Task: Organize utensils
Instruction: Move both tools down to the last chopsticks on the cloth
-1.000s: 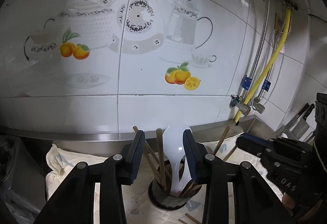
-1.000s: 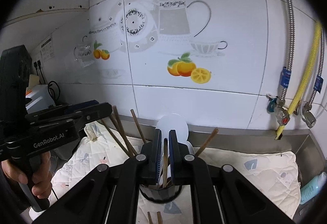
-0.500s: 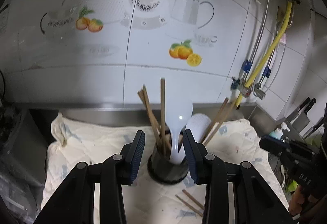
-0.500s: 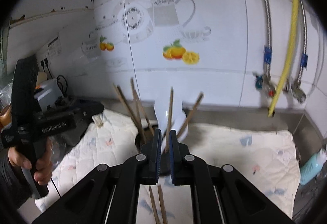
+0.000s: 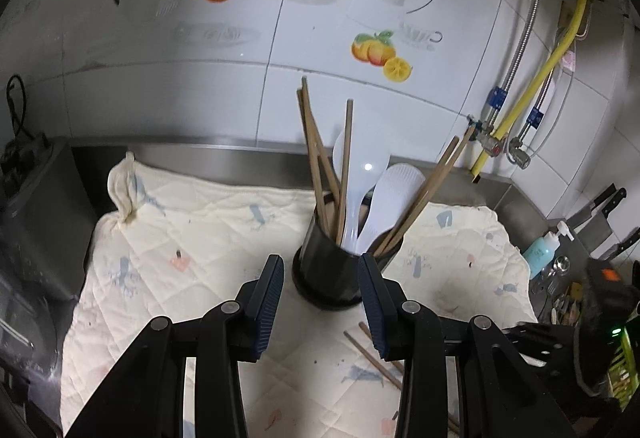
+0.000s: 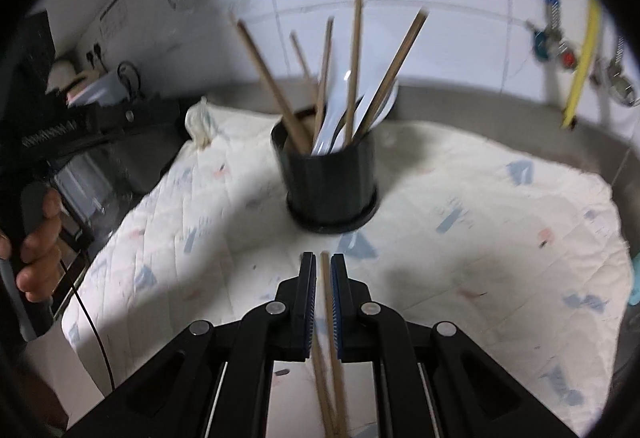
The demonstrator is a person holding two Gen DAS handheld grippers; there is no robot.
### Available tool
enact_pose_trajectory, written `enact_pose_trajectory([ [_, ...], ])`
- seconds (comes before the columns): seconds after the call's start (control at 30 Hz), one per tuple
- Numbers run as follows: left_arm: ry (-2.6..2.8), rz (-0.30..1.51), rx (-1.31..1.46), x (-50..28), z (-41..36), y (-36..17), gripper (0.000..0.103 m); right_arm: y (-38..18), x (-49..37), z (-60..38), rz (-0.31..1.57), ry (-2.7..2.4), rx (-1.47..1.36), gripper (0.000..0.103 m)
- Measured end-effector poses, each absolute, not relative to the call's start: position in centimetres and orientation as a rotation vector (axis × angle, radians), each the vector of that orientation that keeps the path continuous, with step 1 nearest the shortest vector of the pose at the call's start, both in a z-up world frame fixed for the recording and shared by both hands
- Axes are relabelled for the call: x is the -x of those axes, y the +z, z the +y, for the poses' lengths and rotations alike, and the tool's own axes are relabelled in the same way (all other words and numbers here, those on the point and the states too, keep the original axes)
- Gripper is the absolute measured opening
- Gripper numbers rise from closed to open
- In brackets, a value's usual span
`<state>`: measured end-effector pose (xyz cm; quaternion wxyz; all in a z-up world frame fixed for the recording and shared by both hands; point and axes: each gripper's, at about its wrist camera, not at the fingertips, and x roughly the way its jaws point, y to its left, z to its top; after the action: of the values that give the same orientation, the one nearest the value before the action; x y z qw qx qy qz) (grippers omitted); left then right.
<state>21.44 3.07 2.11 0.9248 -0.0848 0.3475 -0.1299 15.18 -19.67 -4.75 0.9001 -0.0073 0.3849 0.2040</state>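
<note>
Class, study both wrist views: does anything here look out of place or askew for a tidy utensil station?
Yes. Two loose chopsticks lie flat on the quilted cloth in front of the black holder, while the rest stand inside it, splayed at different angles around the white rice paddles. The cloth also looks stained.

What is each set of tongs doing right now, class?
Left tongs: open, empty.
Right tongs: closed; a chopstick shows in the slit, but a grip cannot be told.
</note>
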Motion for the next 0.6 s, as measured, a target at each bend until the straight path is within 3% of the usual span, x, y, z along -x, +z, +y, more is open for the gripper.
enact_pose_trajectory([
  [0.6, -0.201, 0.796, 0.224, -21.6, 6.9, -1.4, 0.042, -11.3, -20.5, -17.8, 0.974, 0.431, 0.046, 0.009],
])
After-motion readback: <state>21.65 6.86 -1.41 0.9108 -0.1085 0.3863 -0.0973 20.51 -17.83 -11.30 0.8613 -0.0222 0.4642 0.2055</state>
